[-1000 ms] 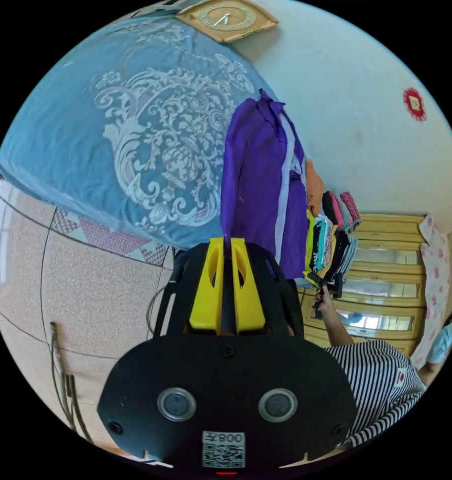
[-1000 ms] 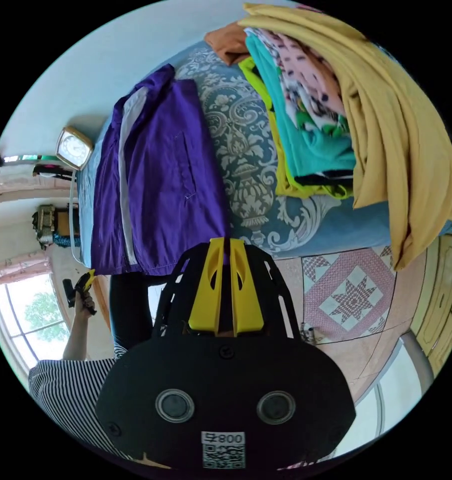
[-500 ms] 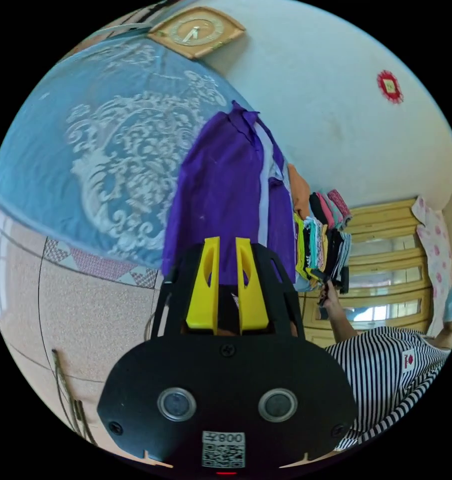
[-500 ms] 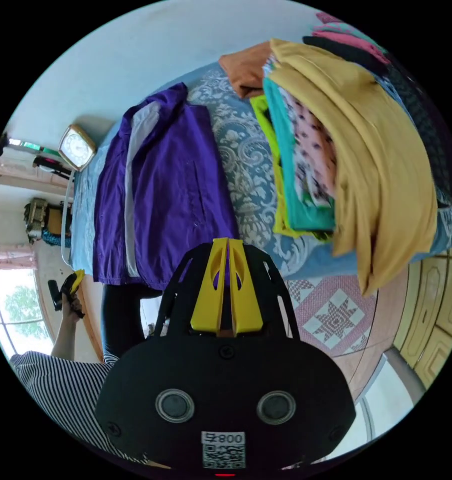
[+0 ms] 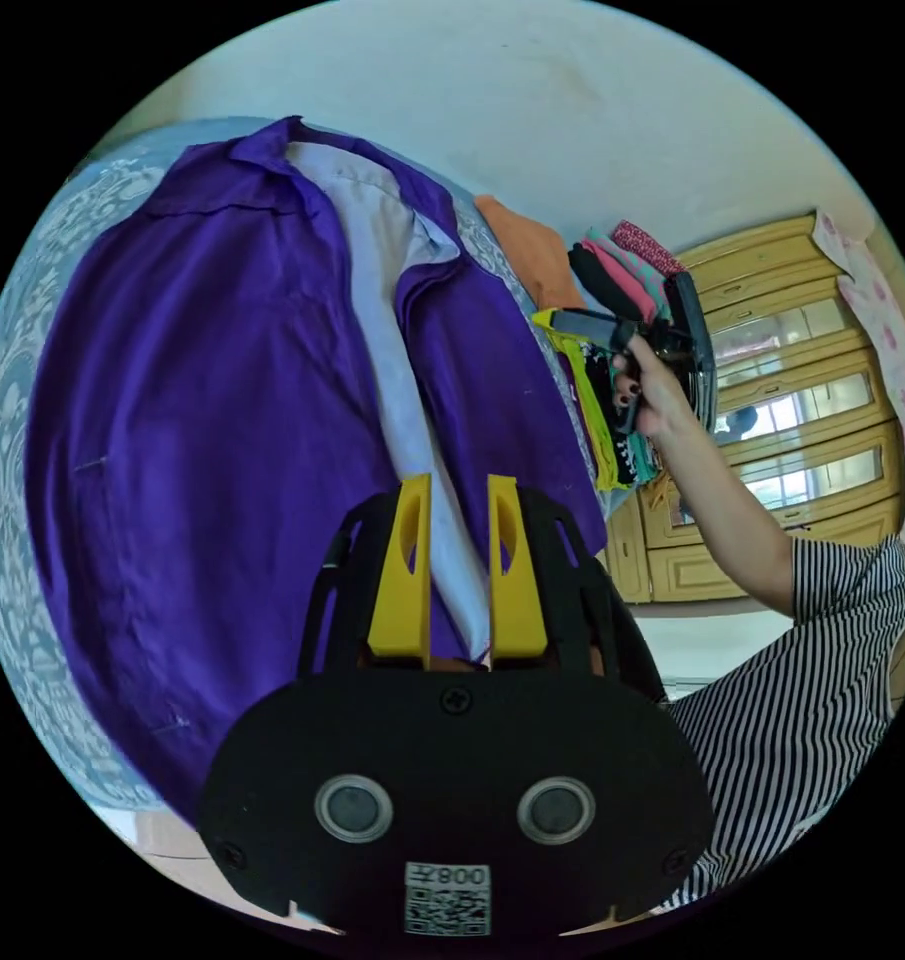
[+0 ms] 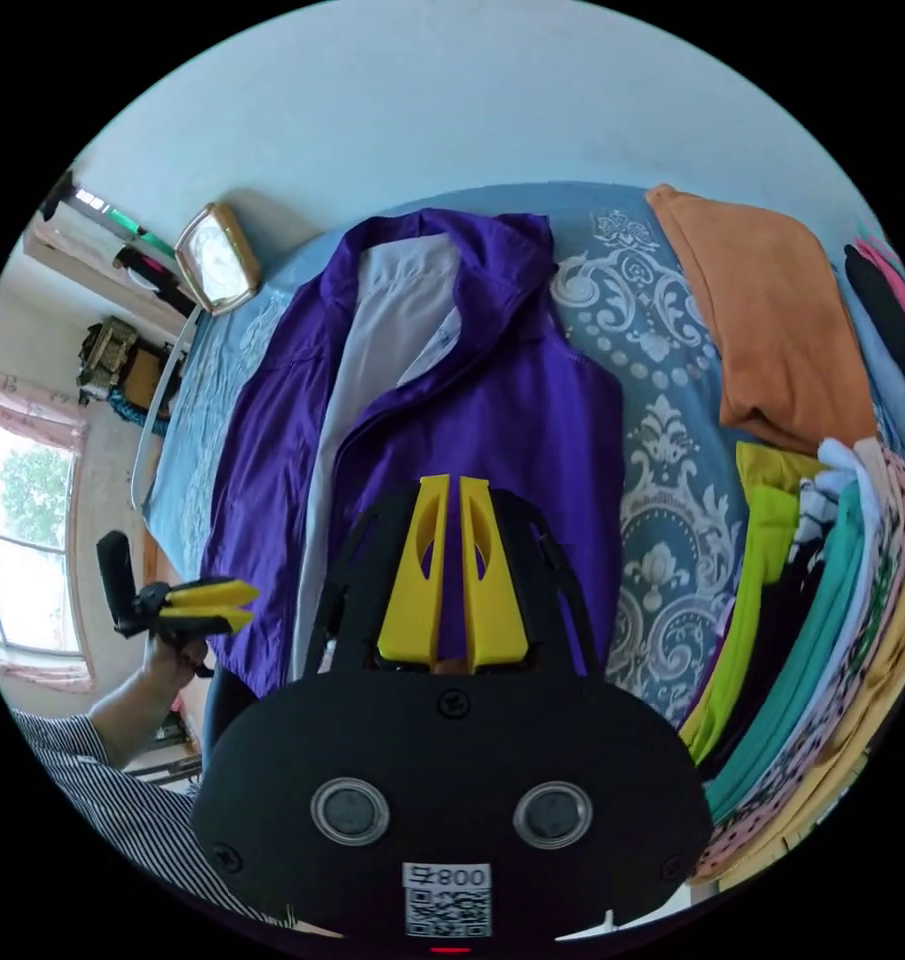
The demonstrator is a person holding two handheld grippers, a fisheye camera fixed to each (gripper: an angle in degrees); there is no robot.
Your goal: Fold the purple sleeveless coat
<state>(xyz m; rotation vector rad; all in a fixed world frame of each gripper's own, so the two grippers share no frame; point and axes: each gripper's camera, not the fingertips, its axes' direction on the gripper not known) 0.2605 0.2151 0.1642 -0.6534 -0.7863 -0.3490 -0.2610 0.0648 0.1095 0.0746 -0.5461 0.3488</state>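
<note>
The purple sleeveless coat (image 5: 202,400) lies spread flat on the blue patterned bed (image 5: 2,480), collar at the far end, with a pale lilac strip running down its front. My left gripper (image 5: 459,490) hovers over the strip near the hem, jaws open, holding nothing. In the right gripper view the coat (image 6: 512,420) lies below my right gripper (image 6: 452,485), whose jaws stand almost together with no cloth between them. A hand holds the right gripper (image 5: 552,320) over the coat's right edge. The left gripper (image 6: 237,605) sits at the bed's near left corner.
A folded orange garment (image 6: 772,310) and a tall stack of folded clothes (image 6: 822,600) lie on the bed (image 6: 662,470) right of the coat. A clock (image 6: 217,258) leans at the wall. A wooden wardrobe (image 5: 792,400) stands beyond the person's striped sleeve (image 5: 822,660).
Both grippers have let go of the coat's lower edge and risen over the bed. The left jaws have opened. The coat now lies flat.
</note>
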